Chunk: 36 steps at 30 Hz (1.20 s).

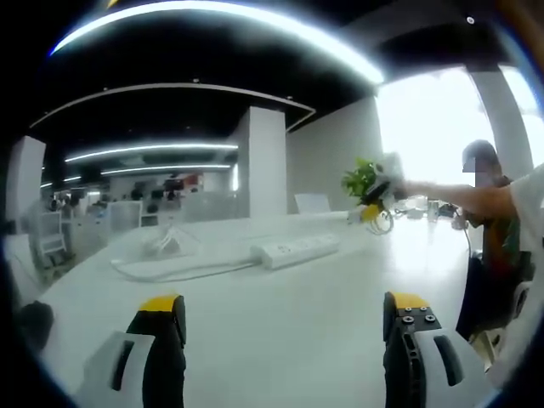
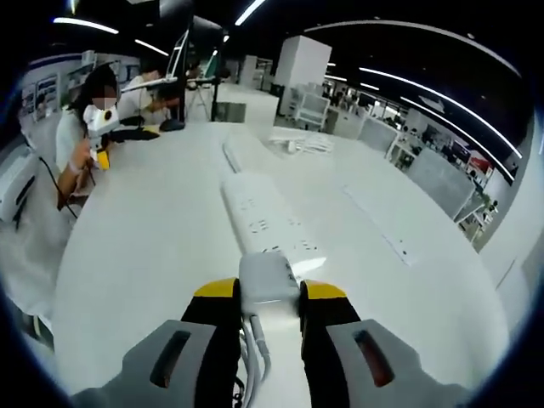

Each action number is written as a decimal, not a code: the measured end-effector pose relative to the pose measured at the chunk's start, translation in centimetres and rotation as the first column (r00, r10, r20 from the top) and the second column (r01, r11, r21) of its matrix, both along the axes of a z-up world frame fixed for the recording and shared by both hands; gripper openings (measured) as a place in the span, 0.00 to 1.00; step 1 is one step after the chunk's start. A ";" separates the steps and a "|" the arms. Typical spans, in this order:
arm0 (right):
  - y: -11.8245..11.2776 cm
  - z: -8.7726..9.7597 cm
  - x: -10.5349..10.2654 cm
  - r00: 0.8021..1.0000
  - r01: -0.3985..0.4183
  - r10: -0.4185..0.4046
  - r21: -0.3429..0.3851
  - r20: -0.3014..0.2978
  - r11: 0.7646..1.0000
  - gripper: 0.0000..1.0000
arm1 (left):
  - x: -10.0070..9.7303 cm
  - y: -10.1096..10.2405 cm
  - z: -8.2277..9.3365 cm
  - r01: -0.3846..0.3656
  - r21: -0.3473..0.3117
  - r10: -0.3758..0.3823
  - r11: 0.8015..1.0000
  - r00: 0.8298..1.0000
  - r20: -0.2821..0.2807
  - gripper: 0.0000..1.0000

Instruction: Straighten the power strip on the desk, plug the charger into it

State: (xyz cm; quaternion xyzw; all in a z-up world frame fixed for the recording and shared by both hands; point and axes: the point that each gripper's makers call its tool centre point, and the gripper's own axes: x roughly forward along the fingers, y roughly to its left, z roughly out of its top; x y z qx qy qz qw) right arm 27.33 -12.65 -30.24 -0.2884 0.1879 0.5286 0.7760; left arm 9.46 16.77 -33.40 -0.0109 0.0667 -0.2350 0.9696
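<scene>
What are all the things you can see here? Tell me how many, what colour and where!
power strip: one, white, lying on the desk ahead of the right tongs
charger: one, white, pinched in the right tongs at the strip's near end
cable: one, white, looped on the desk beside the strip
desk: one, white, under everything
plant: one, green, at the desk's far side
chair: one, white, off the desk's left end
left tongs: black with yellow tips, spread wide above the bare desk
right tongs: black with yellow tips, closed on the charger
</scene>
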 end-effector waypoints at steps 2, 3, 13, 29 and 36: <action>0.1 0.1 0.1 1.000 -0.002 0.002 -0.011 0.007 1.000 0.24 | 0.0 0.1 -0.1 -0.001 0.001 0.001 1.000 1.000 -0.002 0.99; 0.2 0.1 0.1 1.000 -0.003 0.003 -0.018 0.008 1.000 0.24 | 0.0 0.1 -0.1 -0.003 0.001 0.003 1.000 1.000 -0.002 0.99; 0.5 0.3 0.4 1.000 0.002 0.000 -0.077 0.023 0.997 0.24 | 0.0 0.2 0.0 -0.002 0.000 0.002 1.000 1.000 -0.001 0.99; 0.6 0.4 0.5 0.999 0.013 -0.007 -0.170 0.035 0.985 0.24 | 0.0 -0.1 -0.2 0.005 -0.002 -0.005 1.000 1.000 -0.003 0.99; 0.8 0.3 0.6 0.999 0.020 -0.011 -0.208 0.046 0.978 0.24 | -0.1 -0.2 -0.2 0.008 -0.003 -0.008 1.000 1.000 -0.002 0.99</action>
